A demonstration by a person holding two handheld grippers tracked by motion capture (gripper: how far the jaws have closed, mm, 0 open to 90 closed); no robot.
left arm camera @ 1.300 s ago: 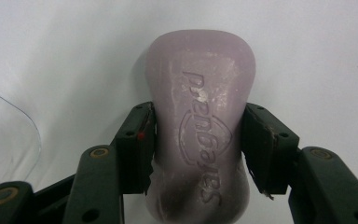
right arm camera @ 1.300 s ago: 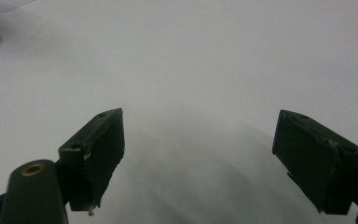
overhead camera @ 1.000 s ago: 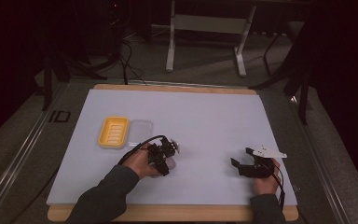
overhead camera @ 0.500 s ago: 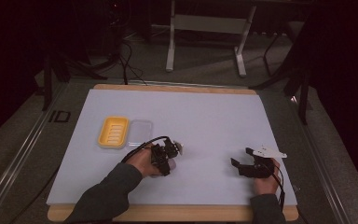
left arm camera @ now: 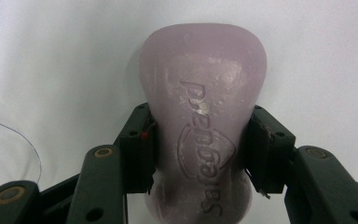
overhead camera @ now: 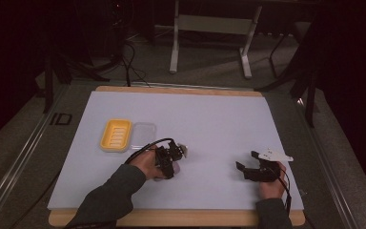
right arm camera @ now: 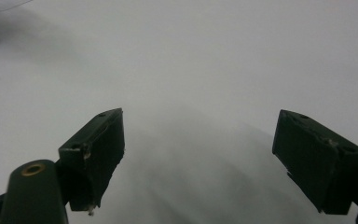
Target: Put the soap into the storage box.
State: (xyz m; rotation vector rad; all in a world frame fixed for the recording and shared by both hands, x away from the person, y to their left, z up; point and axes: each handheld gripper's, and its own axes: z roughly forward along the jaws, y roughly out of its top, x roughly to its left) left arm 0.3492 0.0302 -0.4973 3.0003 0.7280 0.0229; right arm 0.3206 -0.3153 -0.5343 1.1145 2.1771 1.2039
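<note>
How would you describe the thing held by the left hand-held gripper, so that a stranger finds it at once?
Start at the white table and find the yellow soap dish near its left side. Just to the right of the dish, nearer the person, the left hand-held gripper clamps a bar of soap. It is pale lilac, waisted, with embossed lettering.
</note>
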